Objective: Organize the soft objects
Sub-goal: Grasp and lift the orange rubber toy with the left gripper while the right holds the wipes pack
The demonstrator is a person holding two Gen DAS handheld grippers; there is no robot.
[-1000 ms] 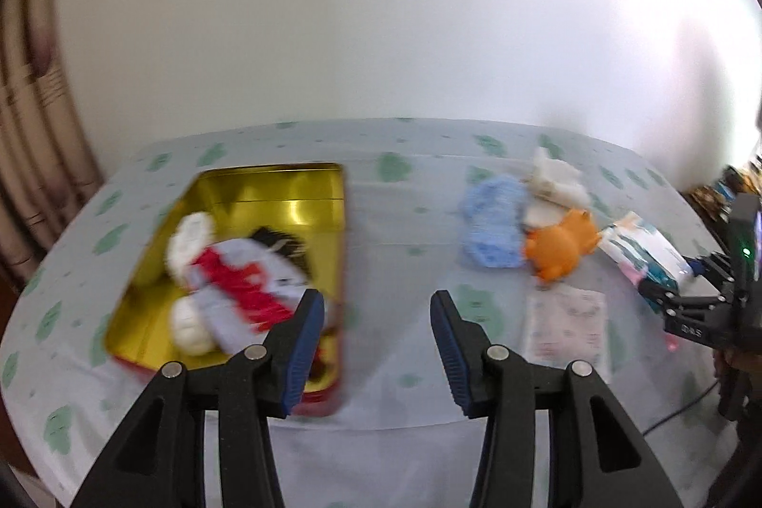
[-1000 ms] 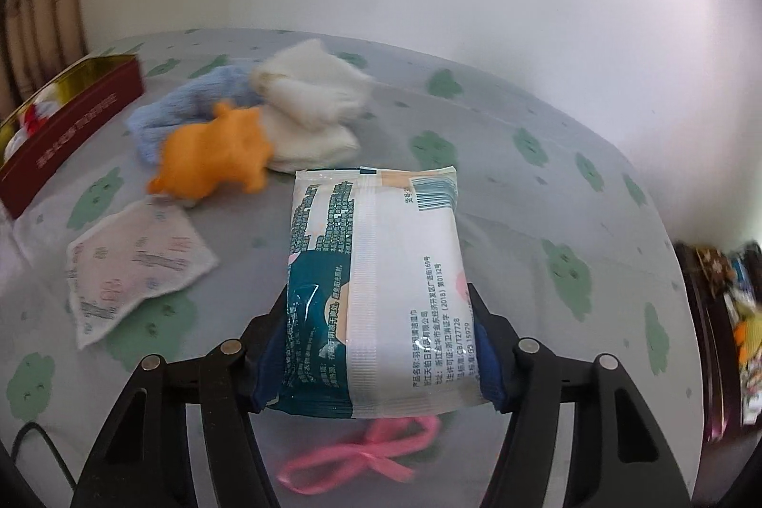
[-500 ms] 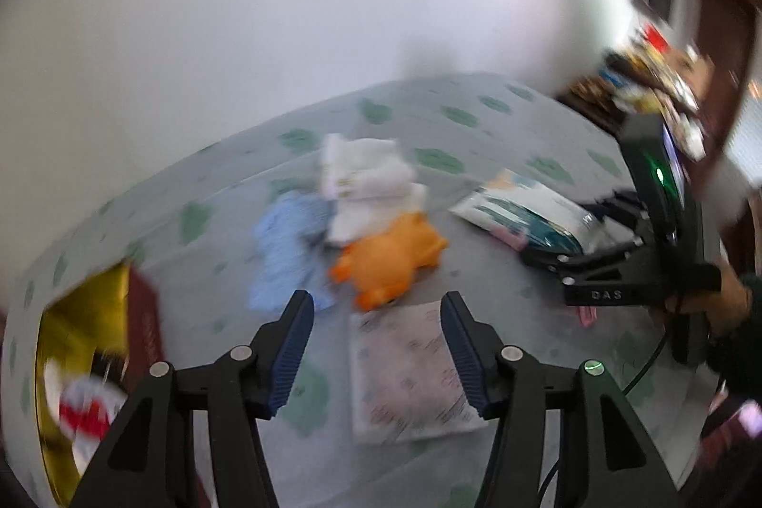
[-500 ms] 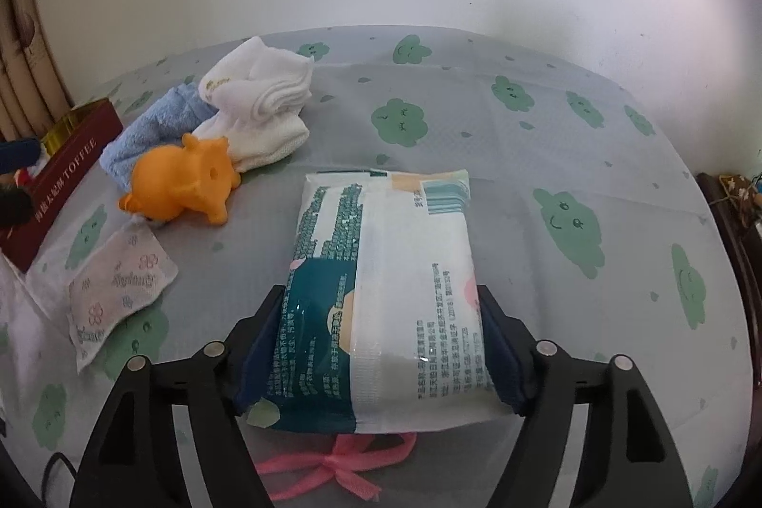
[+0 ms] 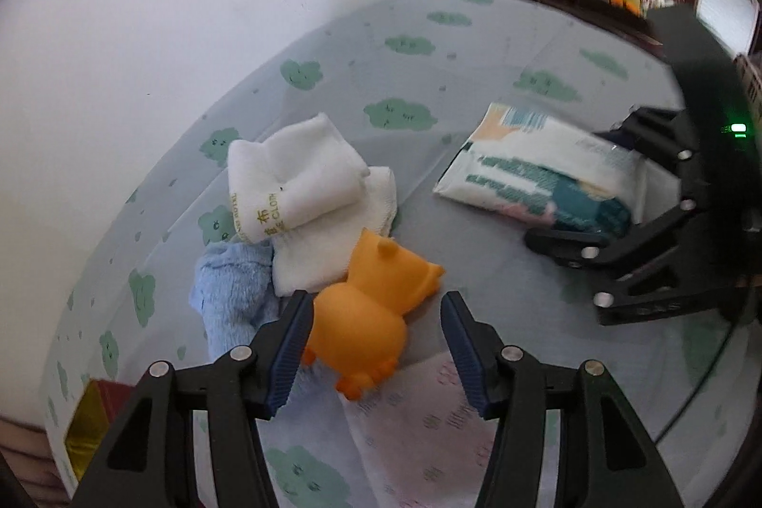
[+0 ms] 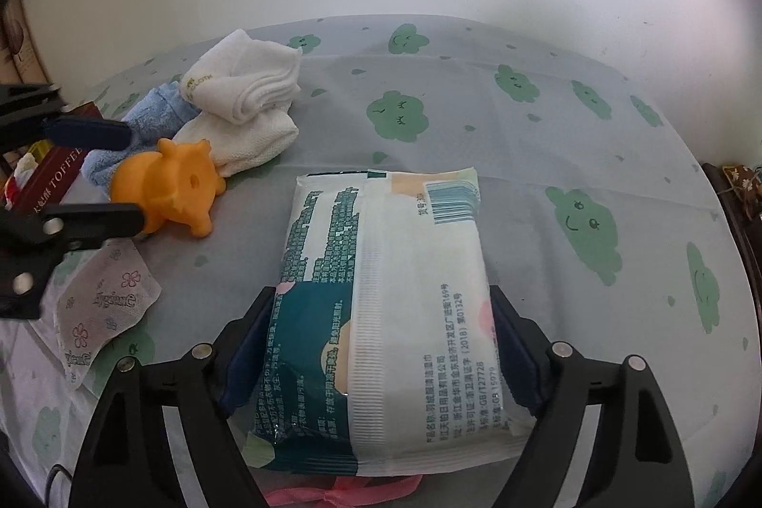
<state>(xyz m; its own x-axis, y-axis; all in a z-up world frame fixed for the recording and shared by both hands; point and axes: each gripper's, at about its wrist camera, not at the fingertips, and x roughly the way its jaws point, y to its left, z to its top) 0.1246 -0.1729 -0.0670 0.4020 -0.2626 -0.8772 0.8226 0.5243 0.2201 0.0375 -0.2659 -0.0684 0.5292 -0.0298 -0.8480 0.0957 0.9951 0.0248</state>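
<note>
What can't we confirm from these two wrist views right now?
- Red tin, right wrist view: left gripper crosses it; contents unreadable.
- Pink ribbon: mostly under the wipes pack.
- Right gripper: pad contact hidden behind pack.
- Blue cloth: partly under white cloths.

Left wrist view: close, angled steeply down over the orange toy. Right wrist view: close, angled down over the wipes pack. Both share the toy, pack, white cloths and clouded surface.
</note>
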